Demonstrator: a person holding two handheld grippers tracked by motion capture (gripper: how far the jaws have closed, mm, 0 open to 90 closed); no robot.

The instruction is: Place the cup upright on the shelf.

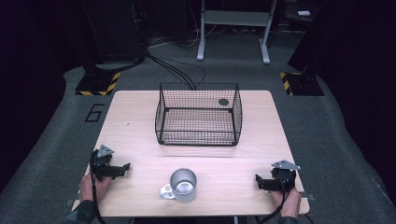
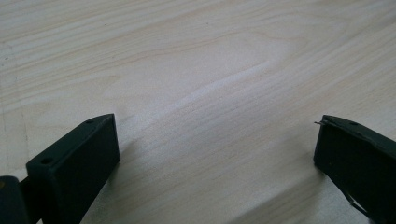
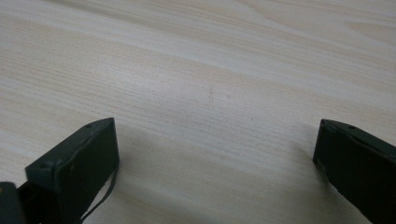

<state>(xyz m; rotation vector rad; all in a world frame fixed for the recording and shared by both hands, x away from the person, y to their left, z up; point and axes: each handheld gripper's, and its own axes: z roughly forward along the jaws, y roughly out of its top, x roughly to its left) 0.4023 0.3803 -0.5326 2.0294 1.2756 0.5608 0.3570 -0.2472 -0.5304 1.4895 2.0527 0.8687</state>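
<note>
A metal mug [image 1: 183, 185] stands on the bench [image 1: 140, 121] near its front edge, between the left tool [image 1: 122, 168] and right tool [image 1: 259, 181] (both wide open, empty). The wire basket [image 1: 198, 114] behind holds no mug; nothing seems begun.

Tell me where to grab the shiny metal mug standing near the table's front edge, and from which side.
Grip the shiny metal mug by its handle, probably with the left gripper. The mug stands upright and its handle juts toward that gripper's side; its jaws stand open.
</note>
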